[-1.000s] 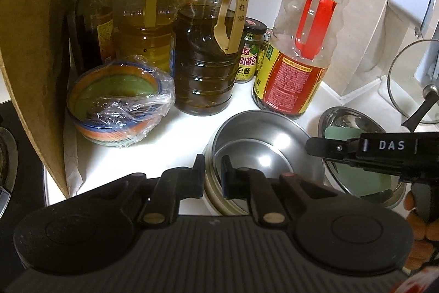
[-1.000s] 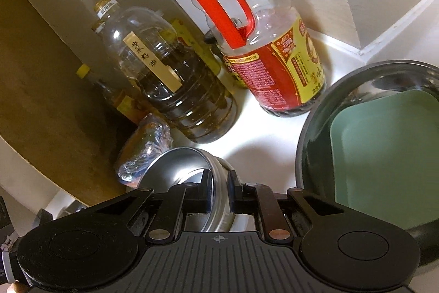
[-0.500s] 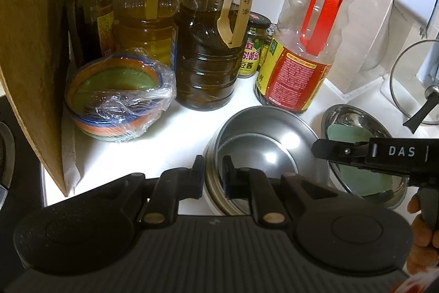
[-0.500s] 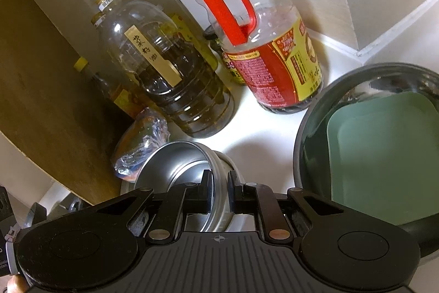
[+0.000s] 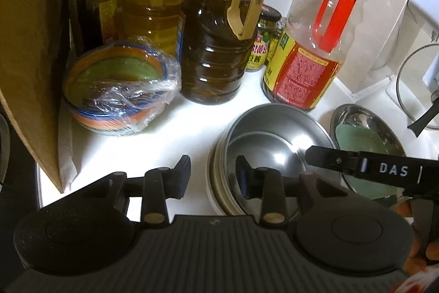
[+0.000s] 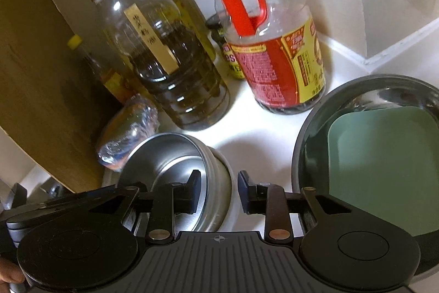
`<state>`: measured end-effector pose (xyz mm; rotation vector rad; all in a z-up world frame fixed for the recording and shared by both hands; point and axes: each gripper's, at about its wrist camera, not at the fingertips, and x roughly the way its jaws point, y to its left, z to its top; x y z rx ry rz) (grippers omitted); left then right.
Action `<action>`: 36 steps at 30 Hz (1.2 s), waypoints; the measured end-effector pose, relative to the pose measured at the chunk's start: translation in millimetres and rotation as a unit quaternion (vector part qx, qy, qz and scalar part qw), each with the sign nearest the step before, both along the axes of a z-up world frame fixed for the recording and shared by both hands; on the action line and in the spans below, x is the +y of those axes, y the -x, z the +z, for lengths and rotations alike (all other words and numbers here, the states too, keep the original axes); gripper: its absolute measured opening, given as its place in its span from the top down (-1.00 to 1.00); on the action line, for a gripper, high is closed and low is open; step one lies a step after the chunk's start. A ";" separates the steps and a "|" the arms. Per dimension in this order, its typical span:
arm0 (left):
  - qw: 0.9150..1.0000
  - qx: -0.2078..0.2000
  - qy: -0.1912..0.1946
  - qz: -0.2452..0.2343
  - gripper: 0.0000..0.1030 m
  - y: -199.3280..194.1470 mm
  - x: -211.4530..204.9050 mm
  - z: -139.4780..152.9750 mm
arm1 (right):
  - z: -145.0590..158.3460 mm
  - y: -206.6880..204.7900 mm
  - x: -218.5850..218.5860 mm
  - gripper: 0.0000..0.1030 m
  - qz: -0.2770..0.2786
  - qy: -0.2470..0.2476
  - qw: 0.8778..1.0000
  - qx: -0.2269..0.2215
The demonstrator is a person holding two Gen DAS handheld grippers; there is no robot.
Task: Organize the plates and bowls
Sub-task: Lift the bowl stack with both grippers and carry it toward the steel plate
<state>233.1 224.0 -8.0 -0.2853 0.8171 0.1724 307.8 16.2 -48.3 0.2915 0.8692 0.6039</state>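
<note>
Stacked shiny steel bowls [image 5: 274,139], both hand-held grippers [image 5: 213,175] [image 6: 216,190] just parted, empty.

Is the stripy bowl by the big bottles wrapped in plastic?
Yes, crinkly clear plastic wrap covers the stripy bowl beside the oil bottles.

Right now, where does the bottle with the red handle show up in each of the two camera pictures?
Left wrist view: the red-handled bottle stands upper right of centre, behind the stacked steel bowls.
Right wrist view: the same bottle stands top centre, leaning with the lens.
Shared landmark: the dark oil jug stands just left of it in both.
</note>
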 end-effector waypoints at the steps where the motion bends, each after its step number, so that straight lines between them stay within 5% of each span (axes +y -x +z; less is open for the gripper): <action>1: 1.000 0.004 0.003 -0.001 0.40 -1.4 -0.1 -1.5 | -1.9 -1.2 1.7 0.42 0.000 0.002 1.000 0.001; 18: 1.000 0.015 0.015 -0.019 0.54 2.0 -7.3 -9.1 | -10.0 -3.6 11.4 0.48 0.007 0.037 0.999 0.007; 36: 0.997 0.024 0.028 -0.064 0.54 23.0 -46.8 -6.2 | -1.7 36.9 -32.5 0.48 -0.011 0.049 0.998 0.032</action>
